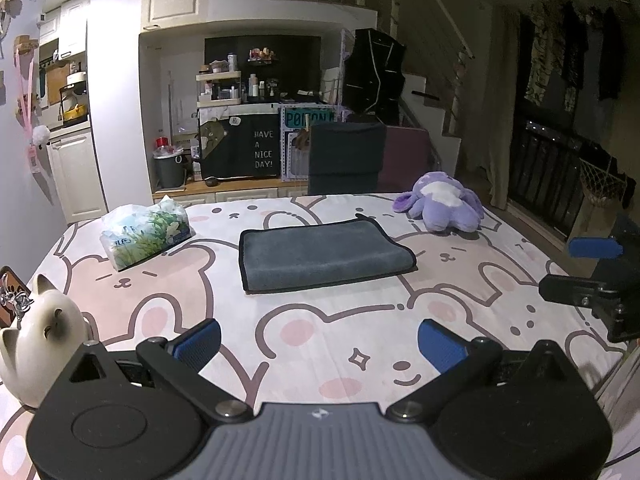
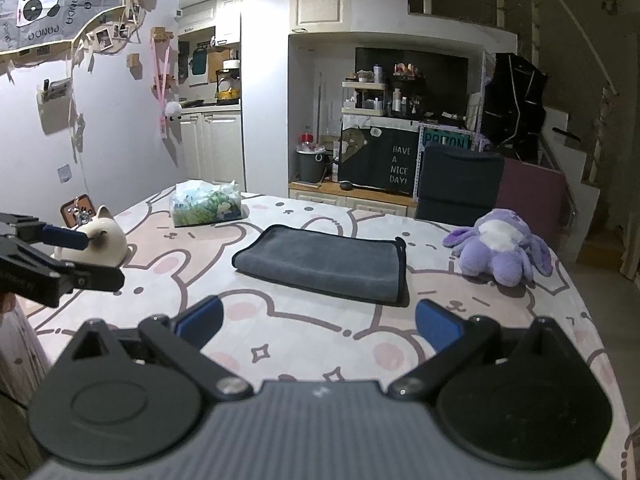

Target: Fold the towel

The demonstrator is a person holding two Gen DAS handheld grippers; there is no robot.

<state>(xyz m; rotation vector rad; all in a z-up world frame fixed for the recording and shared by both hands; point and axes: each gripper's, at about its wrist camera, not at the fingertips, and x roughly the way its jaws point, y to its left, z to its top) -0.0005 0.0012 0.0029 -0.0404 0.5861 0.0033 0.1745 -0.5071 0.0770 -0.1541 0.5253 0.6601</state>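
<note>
A dark grey towel [image 1: 322,254] with a black hem lies folded into a flat rectangle on the middle of the table; it also shows in the right wrist view [image 2: 326,264]. My left gripper [image 1: 319,342] is open and empty, held above the near part of the table, short of the towel. My right gripper [image 2: 319,330] is open and empty, also short of the towel. The right gripper's fingers [image 1: 592,247] show at the right edge of the left wrist view. The left gripper's fingers [image 2: 66,238] show at the left edge of the right wrist view.
The table has a pink and white bunny-print cloth [image 1: 360,340]. A tissue pack [image 1: 146,234] lies at the far left, a purple plush [image 1: 444,202] at the far right, and a white cat figurine [image 1: 36,344] at the near left. A dark chair [image 1: 346,158] stands behind the table.
</note>
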